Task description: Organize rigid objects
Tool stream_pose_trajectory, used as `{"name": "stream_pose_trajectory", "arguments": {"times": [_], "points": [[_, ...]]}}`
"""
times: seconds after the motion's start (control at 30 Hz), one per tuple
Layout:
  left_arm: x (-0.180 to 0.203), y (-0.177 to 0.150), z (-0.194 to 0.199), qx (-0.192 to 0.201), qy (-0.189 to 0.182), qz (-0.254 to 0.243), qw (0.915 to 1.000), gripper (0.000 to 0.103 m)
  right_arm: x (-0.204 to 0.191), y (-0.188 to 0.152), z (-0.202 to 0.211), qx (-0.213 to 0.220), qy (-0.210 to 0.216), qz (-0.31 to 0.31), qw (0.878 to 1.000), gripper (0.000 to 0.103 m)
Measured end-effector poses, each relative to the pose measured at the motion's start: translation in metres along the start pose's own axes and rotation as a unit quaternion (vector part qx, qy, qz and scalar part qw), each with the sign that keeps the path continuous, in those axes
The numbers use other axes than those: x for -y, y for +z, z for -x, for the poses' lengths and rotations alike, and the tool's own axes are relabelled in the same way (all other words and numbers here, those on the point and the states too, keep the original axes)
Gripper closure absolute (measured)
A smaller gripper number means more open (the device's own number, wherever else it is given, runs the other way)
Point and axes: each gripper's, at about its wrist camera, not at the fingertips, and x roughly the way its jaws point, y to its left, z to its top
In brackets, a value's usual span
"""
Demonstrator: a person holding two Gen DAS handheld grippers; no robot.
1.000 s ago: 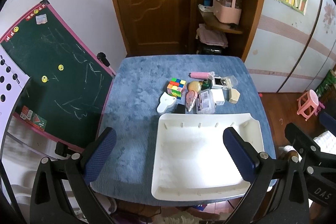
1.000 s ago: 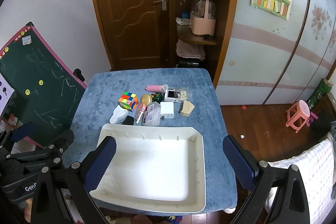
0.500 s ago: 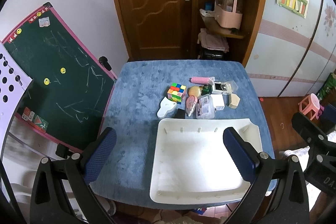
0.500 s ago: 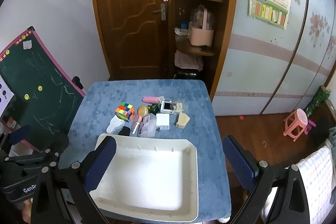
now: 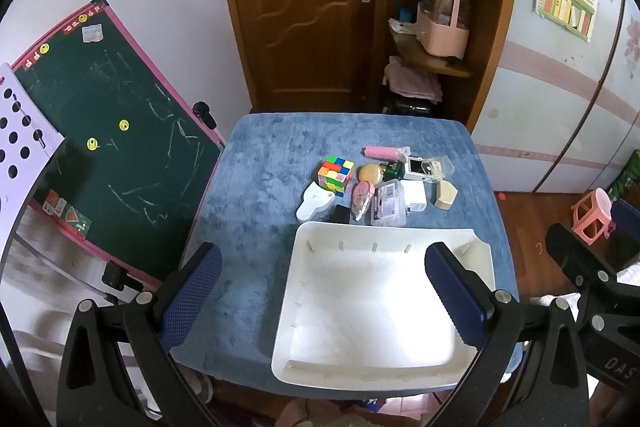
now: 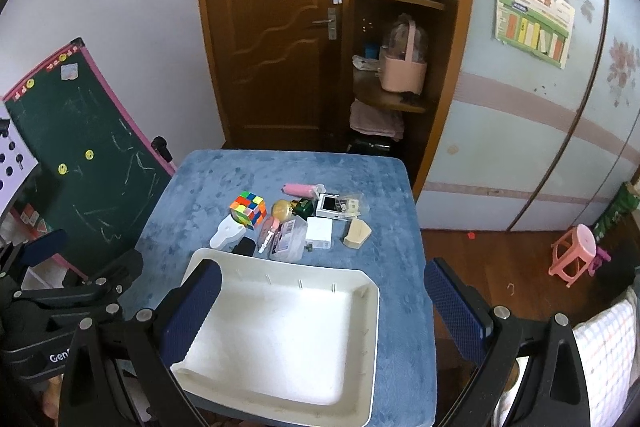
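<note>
On a blue-covered table (image 5: 256, 195) sits an empty white tray (image 5: 372, 311) at the near edge. Just beyond its far rim lies a cluster of small things: a colour cube (image 5: 336, 175), a pink tube (image 5: 381, 152), a round yellow case (image 5: 369, 172), a clear box (image 5: 387, 203), a white block (image 5: 413, 194) and a tan wedge (image 5: 445, 195). Both tongs hang above the near edge, spread wide and holding nothing: left gripper (image 5: 320, 299), right gripper (image 6: 320, 307). Partial lettering "DAS" shows on the right one and "Gen" on the left. At far left leans a green chalkboard (image 5: 100, 131); behind stands a brown door (image 5: 300, 7).
</note>
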Motion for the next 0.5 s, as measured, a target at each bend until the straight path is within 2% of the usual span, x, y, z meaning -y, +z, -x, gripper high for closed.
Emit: {"name": "stream_pose_trajectory", "arguments": {"times": [0.3, 0.4, 0.5], "points": [[0.007, -0.007, 0.0, -0.002, 0.016, 0.003, 0.9999, 0.002, 0.004, -0.008, -0.002, 0.004, 0.019, 0.006, 1.0, 0.002], [0.007, -0.007, -0.003, -0.006, 0.019, 0.003, 0.9998, 0.002, 0.004, -0.01, -0.007, -0.004, 0.024, 0.005, 1.0, 0.007], [0.006, -0.006, -0.01, -0.011, 0.022, 0.001, 0.9997, 0.002, 0.005, -0.012, -0.013, -0.013, 0.027, 0.0, 1.0, 0.007]]}}
